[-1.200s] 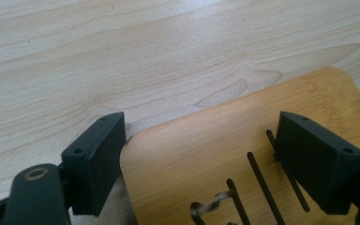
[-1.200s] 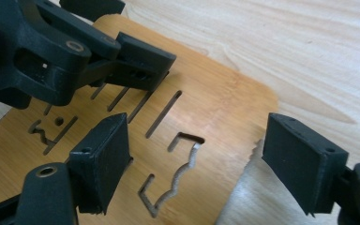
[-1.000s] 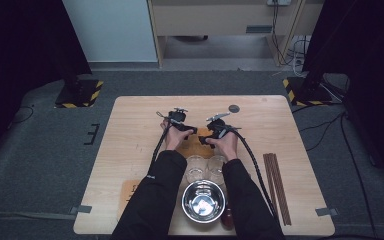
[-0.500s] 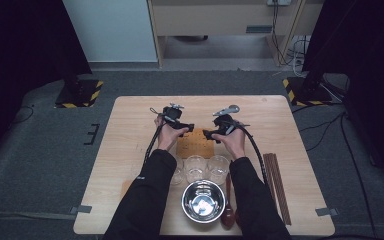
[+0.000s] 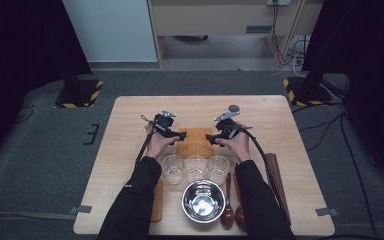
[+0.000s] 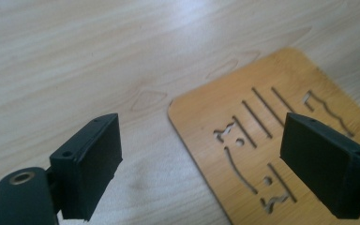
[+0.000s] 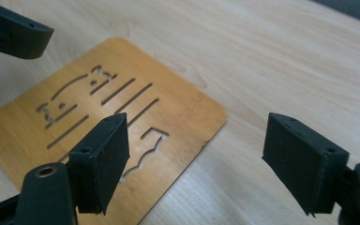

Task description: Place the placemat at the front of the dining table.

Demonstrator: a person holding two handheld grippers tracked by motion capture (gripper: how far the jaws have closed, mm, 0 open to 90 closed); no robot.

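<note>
Tools flank the thin cut-out wooden mat (image 5: 195,142) lying flat mid-worktop (image 5: 130,150), beyond three glasses (image 5: 195,168) — left tool (image 5: 179,135) at its left edge, right tool (image 5: 210,138) at its right. Both stand released, jaws spread and empty, the left's having just been widening, likely so each can take an edge.

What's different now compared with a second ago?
Both hands have spread apart: the left gripper went left, the right gripper right, uncovering the wooden mat. The left fingers have just been opening, with nothing between them. The three glasses and the bowl stayed put.
</note>
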